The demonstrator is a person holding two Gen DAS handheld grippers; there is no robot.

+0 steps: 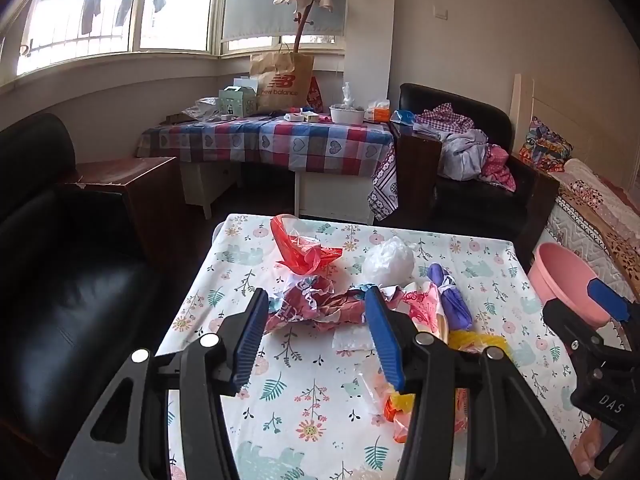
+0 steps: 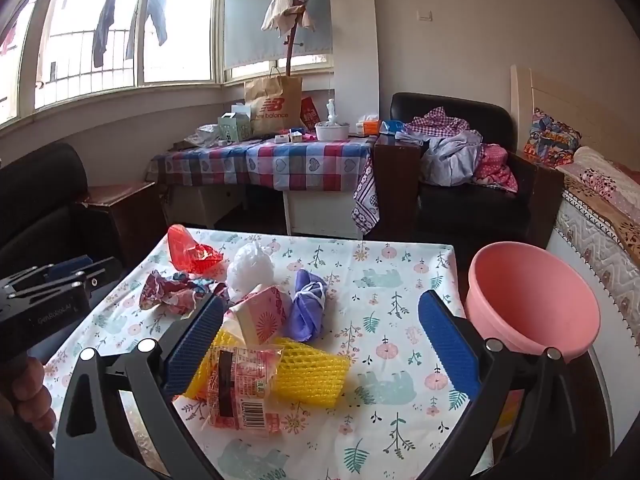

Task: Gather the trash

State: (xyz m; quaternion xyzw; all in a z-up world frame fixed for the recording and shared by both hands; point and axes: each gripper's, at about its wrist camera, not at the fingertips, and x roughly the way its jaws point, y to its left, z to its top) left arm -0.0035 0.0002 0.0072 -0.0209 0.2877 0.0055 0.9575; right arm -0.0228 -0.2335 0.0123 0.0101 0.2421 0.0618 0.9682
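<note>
Crumpled plastic and paper litter is spread over the floral tablecloth (image 2: 400,280) of the near table, nothing collected yet as far as the pink basin (image 2: 532,300) shows: it sits off the table's right edge, tilted toward the camera, inside looks bare. Trash items, far to near: red plastic bag (image 2: 192,254) at the far left, scrunched, translucent; white plastic bag (image 2: 250,270) balled up just right of it; crumpled red-and-white printed wrapper (image 2: 172,290) on the left, flattened and creased; pink-and-cream paper carton (image 2: 262,316) mid-table, squashed, leaning on the purple bag (image 2: 308,308), which is knotted into a lump just right of it. Nearer: yellow foam fruit net (image 2: 316,372) lying flat, with a clear snack wrapper (image 2: 240,388) with red print and a barcode overlapping its left end. Left gripper (image 1: 316,312) hovers over the left side of the table, fingers spread, red-and-white wrapper sitting between the tips in view but pads not pressing on it; can't tell height above it. Right gripper (image 2: 320,320) is spread wide, nothing held, framing the carton, purple bag and yellow net from the near side; its left finger (image 2: 192,344) overlaps the net's left end in view, contact unclear. Background: checked-cloth table (image 2: 264,164) far side with a brown New Balance paper bag (image 2: 274,104), black armchair (image 2: 472,184) with clothes piled on it.
</note>
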